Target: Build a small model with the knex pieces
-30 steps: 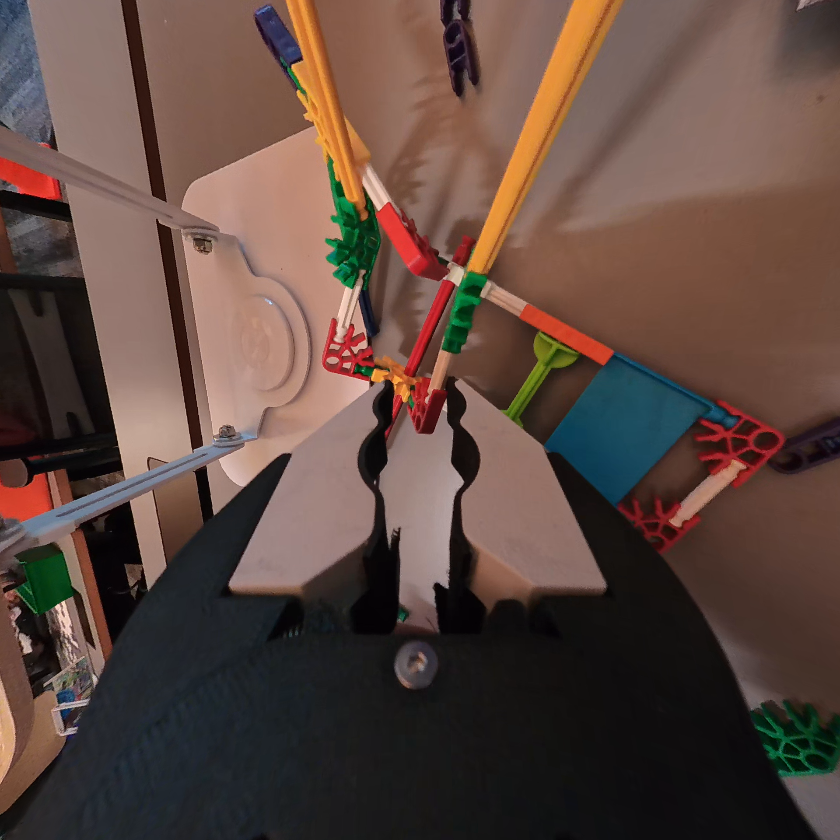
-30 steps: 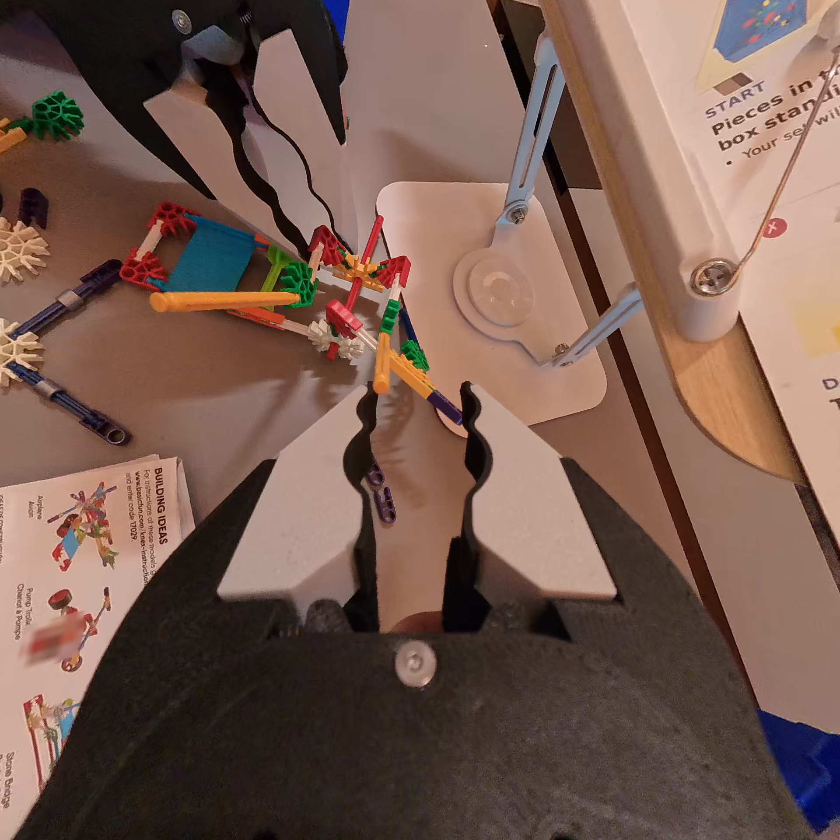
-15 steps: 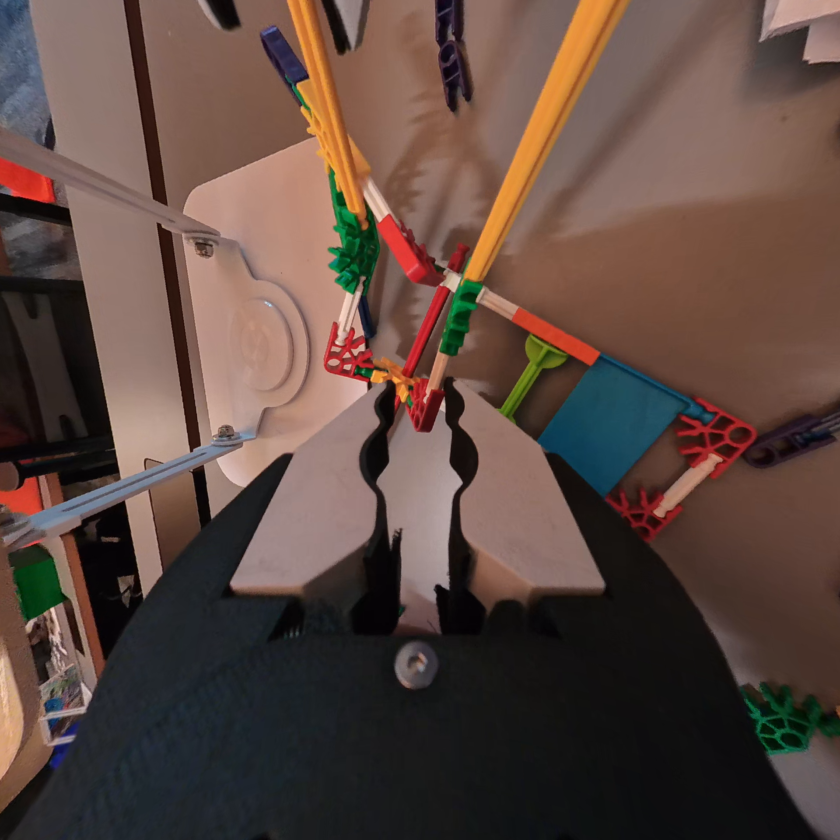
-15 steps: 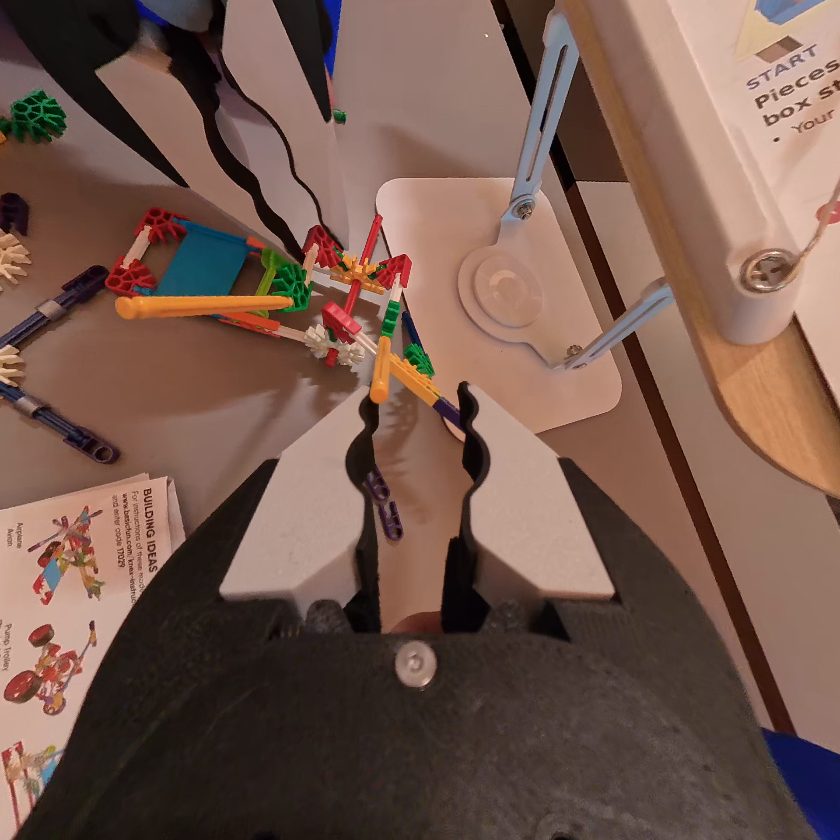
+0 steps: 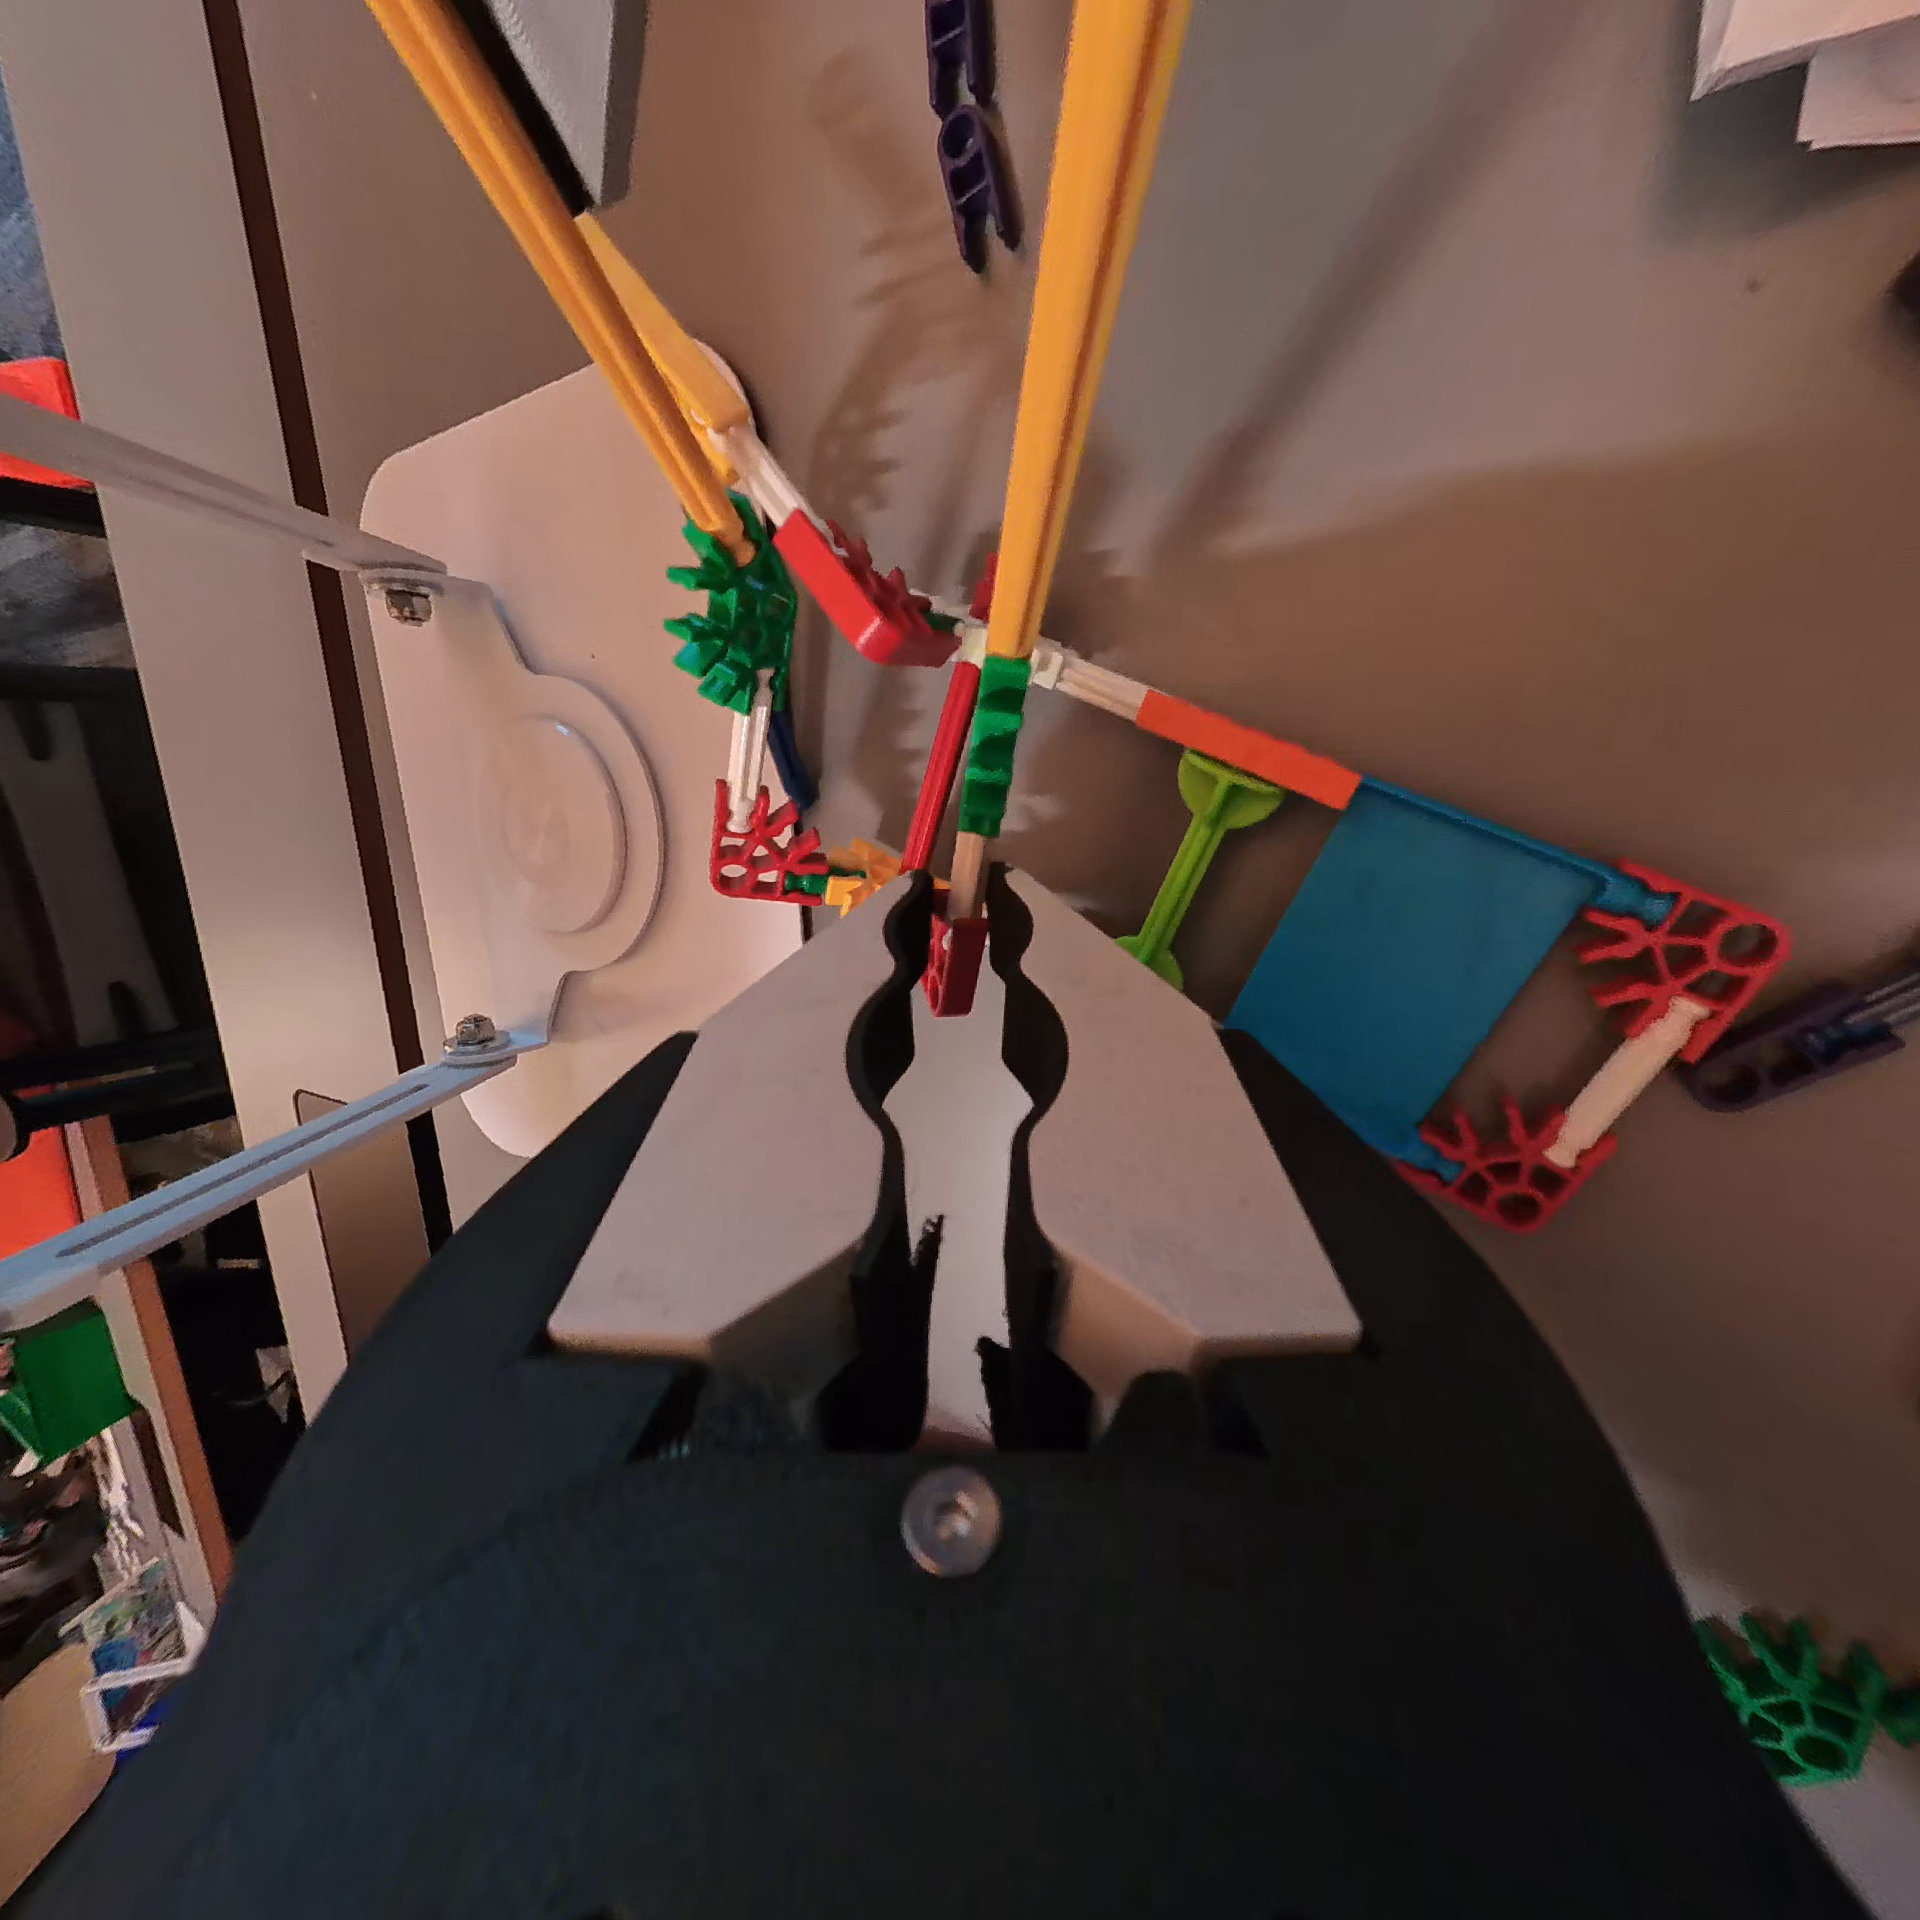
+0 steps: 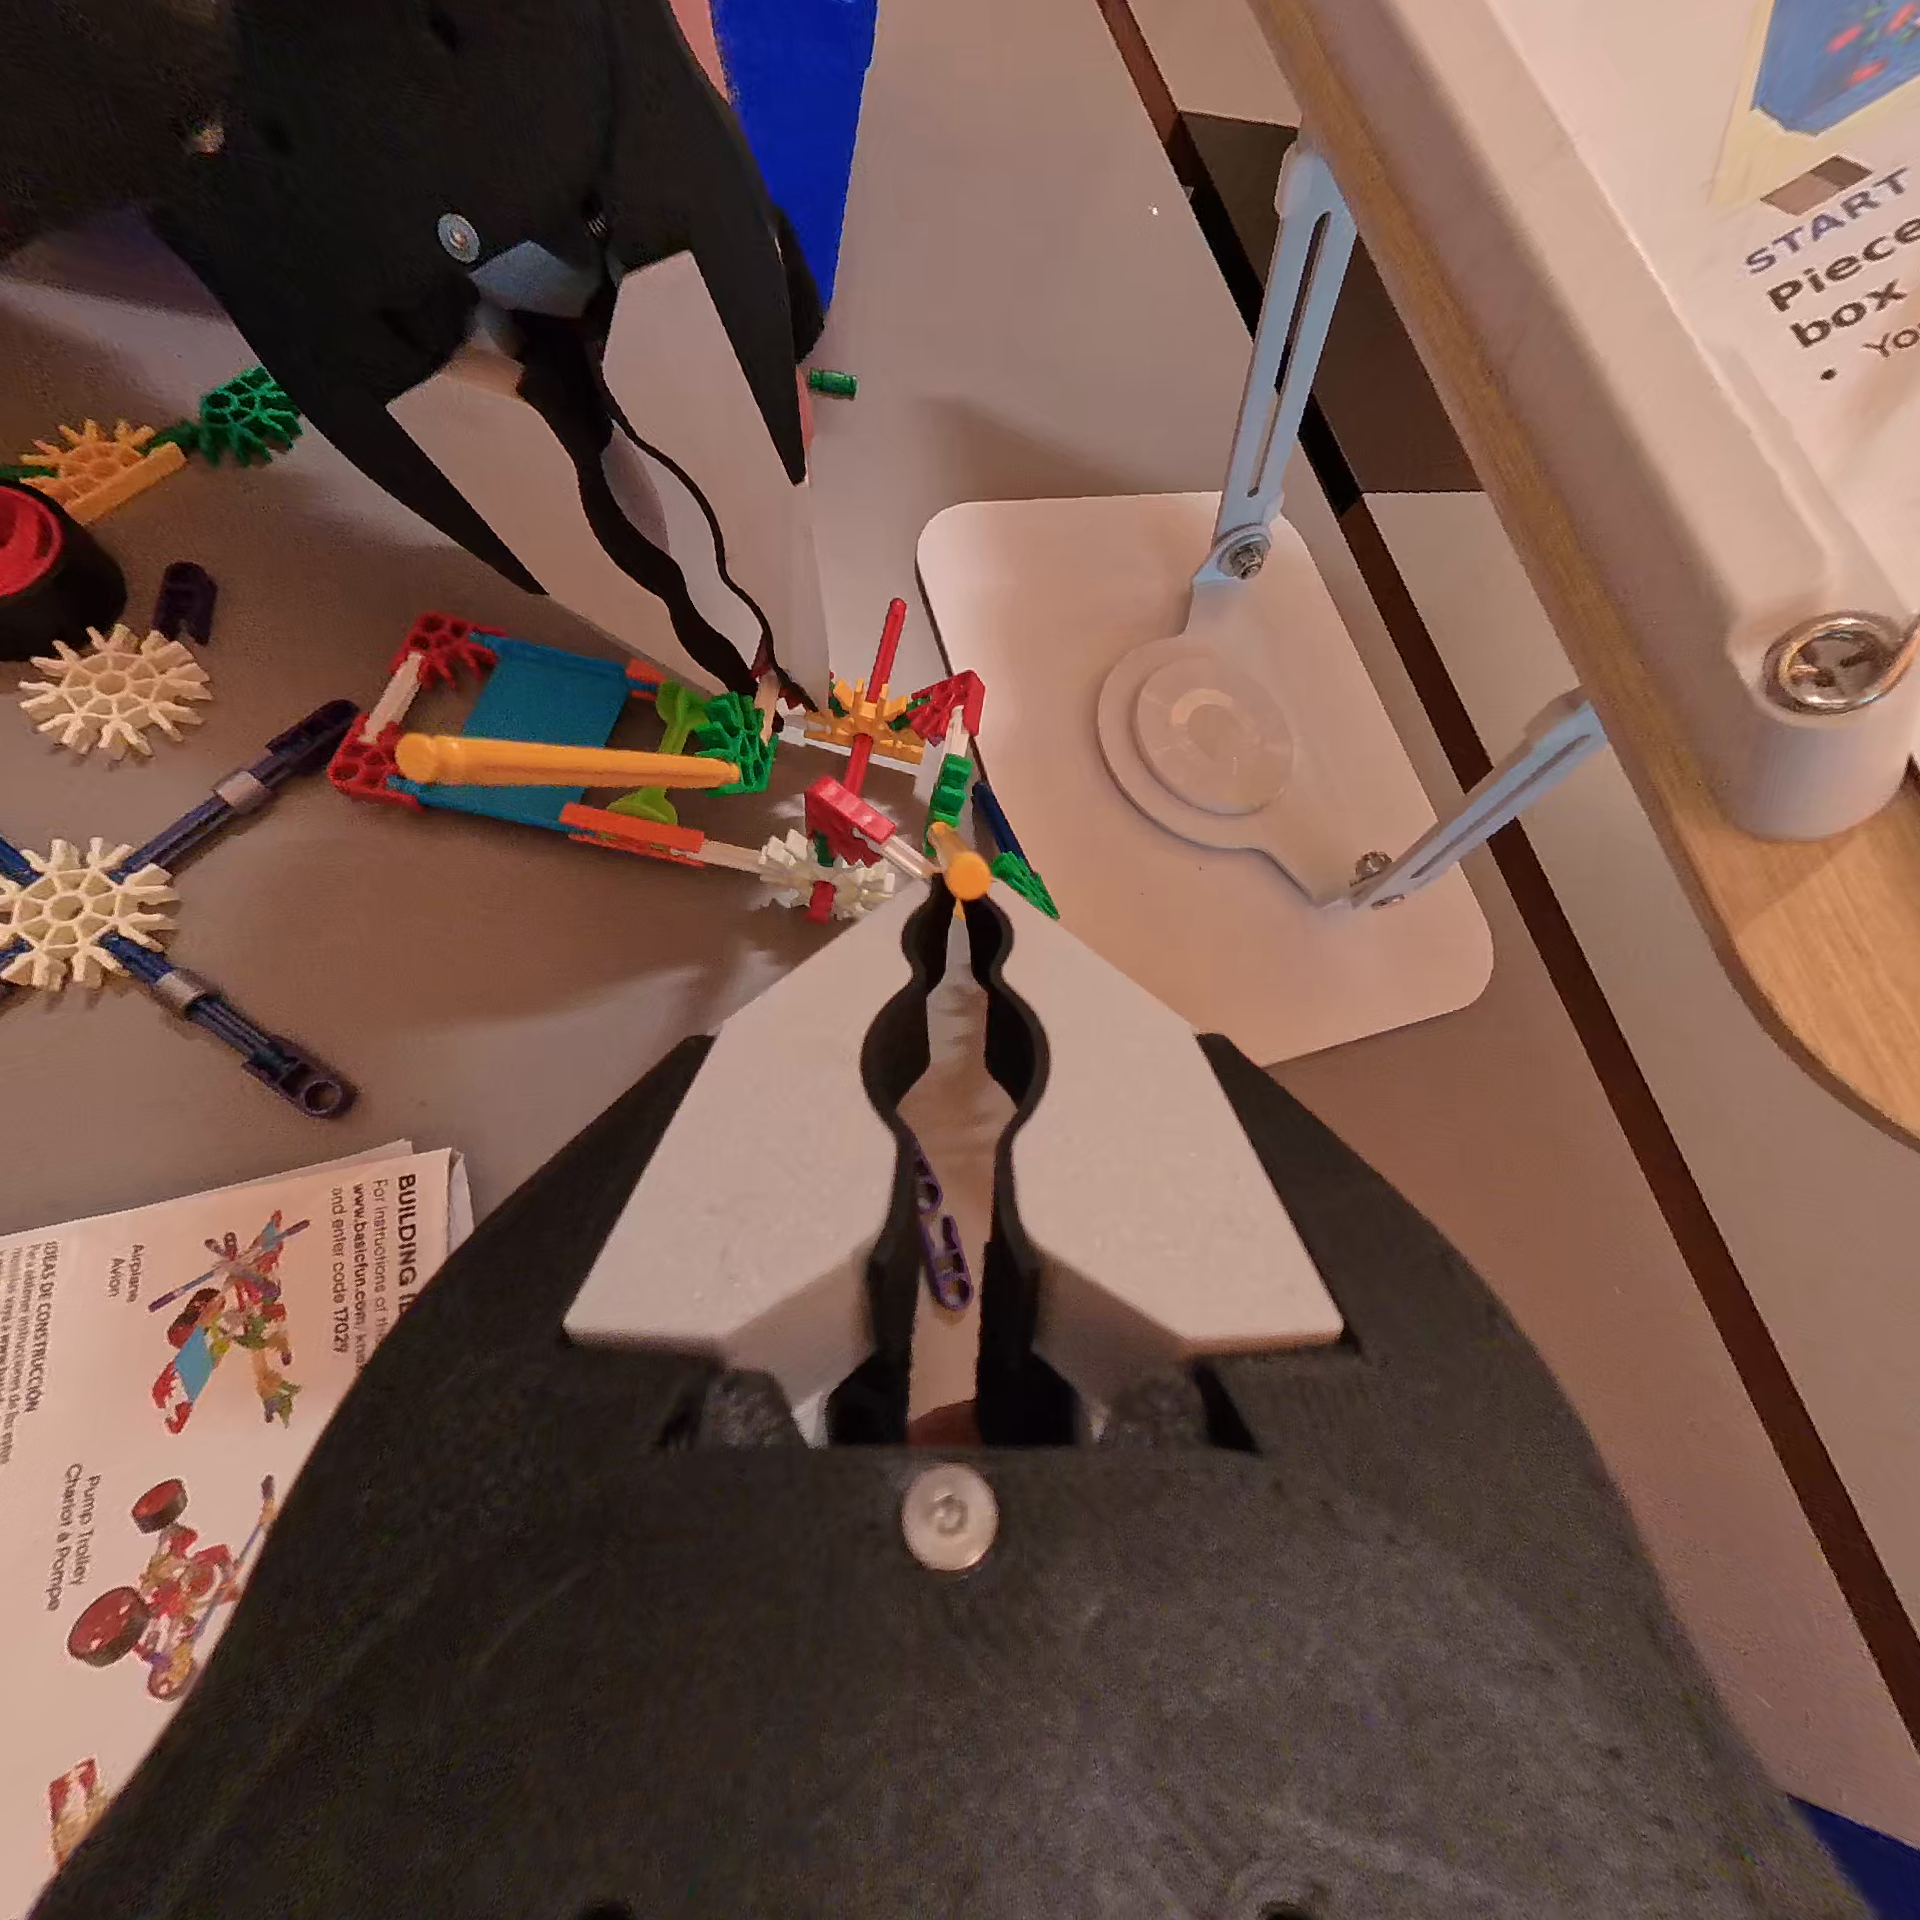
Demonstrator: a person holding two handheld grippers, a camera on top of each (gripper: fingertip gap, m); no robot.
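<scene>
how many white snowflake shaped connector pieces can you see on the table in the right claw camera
3. One loose snowflake connector lies at the far left beside a black wheel. One joins blue rods at the left edge. One sits in the colourful model. Others may be hidden.

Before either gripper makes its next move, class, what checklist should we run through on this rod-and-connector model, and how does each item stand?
1. The left gripper grips the red corner connector: ok, the jaws are closed on it.
2. The right gripper holds the yellow rod: cannot tell, the rod's end sits right at the fingertips.
3. The model's blue panel end is supported by the table: ok, it appears to lie flat.
4. The space under the right gripper is clear: not ok, a loose purple link lies there.
5. The model is clear of the white stand base: cannot tell.
</scene>
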